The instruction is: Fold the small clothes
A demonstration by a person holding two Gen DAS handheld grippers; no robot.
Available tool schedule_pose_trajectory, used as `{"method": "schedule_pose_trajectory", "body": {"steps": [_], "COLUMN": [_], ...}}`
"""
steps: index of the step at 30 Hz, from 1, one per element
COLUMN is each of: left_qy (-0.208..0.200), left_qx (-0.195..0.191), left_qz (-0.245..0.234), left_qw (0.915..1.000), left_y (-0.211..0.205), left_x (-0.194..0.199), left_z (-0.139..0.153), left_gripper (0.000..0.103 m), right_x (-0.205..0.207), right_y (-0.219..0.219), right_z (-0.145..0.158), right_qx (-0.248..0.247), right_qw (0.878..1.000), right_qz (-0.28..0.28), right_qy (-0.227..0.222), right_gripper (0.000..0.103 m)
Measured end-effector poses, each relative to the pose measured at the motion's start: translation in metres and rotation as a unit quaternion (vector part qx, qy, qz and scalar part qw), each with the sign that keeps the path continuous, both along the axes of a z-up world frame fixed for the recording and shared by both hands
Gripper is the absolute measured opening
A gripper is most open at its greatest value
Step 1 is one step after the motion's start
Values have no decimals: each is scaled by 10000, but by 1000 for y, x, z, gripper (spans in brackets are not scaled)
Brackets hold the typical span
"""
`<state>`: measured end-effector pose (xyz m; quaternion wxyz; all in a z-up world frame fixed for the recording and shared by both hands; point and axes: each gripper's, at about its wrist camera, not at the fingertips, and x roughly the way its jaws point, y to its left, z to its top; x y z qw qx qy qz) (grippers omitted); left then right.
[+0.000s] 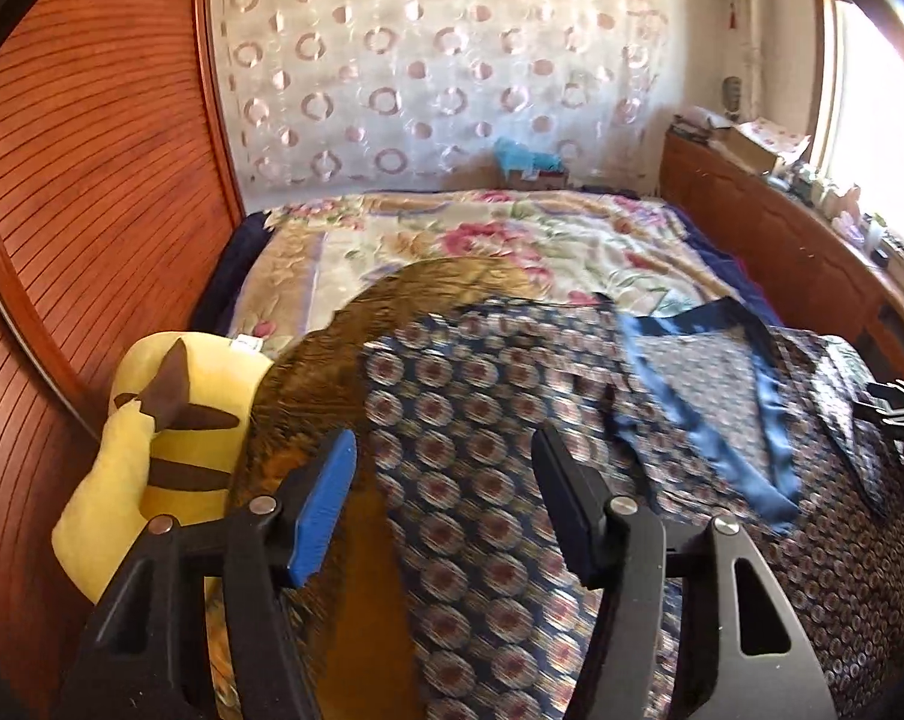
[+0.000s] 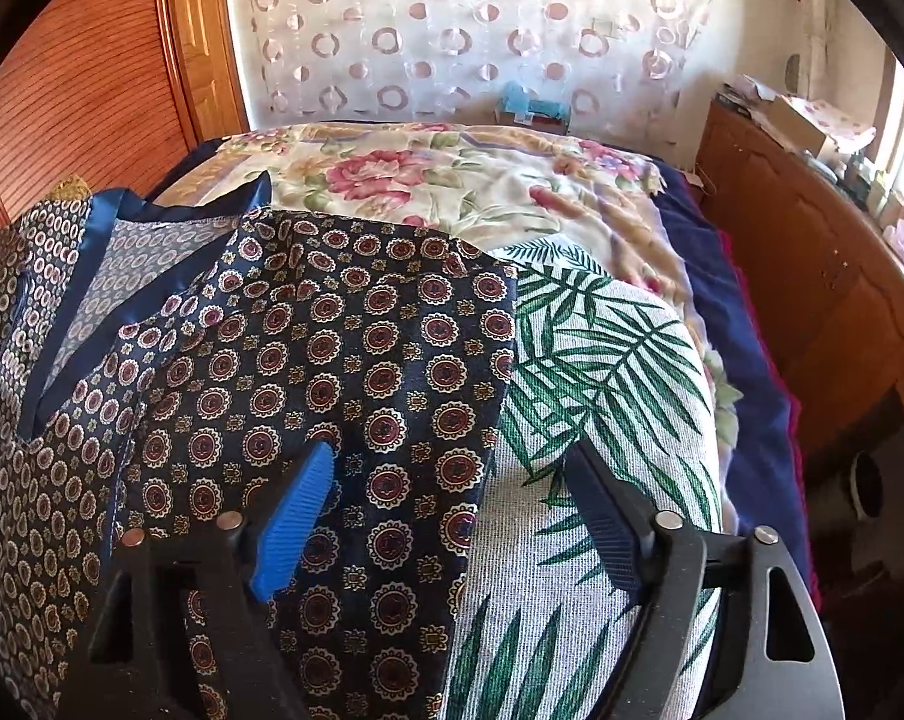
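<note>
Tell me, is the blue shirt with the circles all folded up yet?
Not yet. The patterned navy garment lies spread over the bed, its blue-trimmed neckline open, so no fold looks finished. Nothing is in hand: the left gripper and the right gripper both hover open above the cloth, holding nothing. Left to do: grab the edges, fold it and tidy it, away from the leaf-print cushion.

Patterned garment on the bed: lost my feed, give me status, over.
Left gripper open, empty, over the patterned garment. Right gripper open, empty, over its edge. Garment spread out, unfolded. Yellow plush toy beside it, not blocking.
</note>
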<state>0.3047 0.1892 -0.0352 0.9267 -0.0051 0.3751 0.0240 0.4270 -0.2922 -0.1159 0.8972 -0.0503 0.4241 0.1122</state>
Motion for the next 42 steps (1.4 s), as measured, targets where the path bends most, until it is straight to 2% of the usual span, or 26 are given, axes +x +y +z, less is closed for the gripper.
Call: {"method": "schedule_pose_trajectory", "body": {"steps": [5,9,14,15,16,17,20,25,28,30,31,32,36,42], "left_qy": [378,592,750,756,742,733,650,749,815,770,726,658,264,14], "left_qx": [-30,-127,-322,-427,-517,-621,-442,-168,-257,-377,-419,-409,-334,-207], "left_qz": [6,-33,-89,-143,-199,-285,-344,-114,-93,-164,-210,-209,-338,-503], "left_qw": [9993,9982,9966,9961,9957,9950,9963,9970,9963,9962,9963,9968,9985,9985], "left_y": [14,20,24,25,25,23,16,17,23,26,26,25,14,1], "left_x": [25,39,51,52,52,51,49,54,60,59,57,55,40,30], "left_z": [-14,-23,-30,-30,-29,-28,-23,-25,-29,-29,-28,-25,-7,10], "left_gripper": [59,53,53,50,35,31,26,26,26,23,6,4,3,3], "right_x": [-1,-2,-3,-3,-3,-3,-2,-3,-3,-2,-3,-3,-3,-3], "right_y": [-2,-3,-3,-3,-3,-3,-3,-3,-3,-3,-3,-3,-3,-3], "right_z": [3,3,4,4,4,4,4,4,4,4,4,4,4,4], "right_qx": [-26,-30,-32,-32,-32,-32,-32,-30,-29,-30,-30,-29,-30,-32], "right_qw": [10000,10000,10000,10000,10000,10000,10000,10000,10000,10000,10000,10000,10000,10000], "right_qz": [-11,-9,-9,-9,-9,-9,-9,-9,-10,-11,-10,-10,-10,-10], "right_qy": [-4,-8,-8,-9,-8,-9,-8,-8,-8,-9,-8,-9,-8,-11], "right_gripper": [85,85,85,85,85,85,85,85,85,85,85,85,85,85]}}
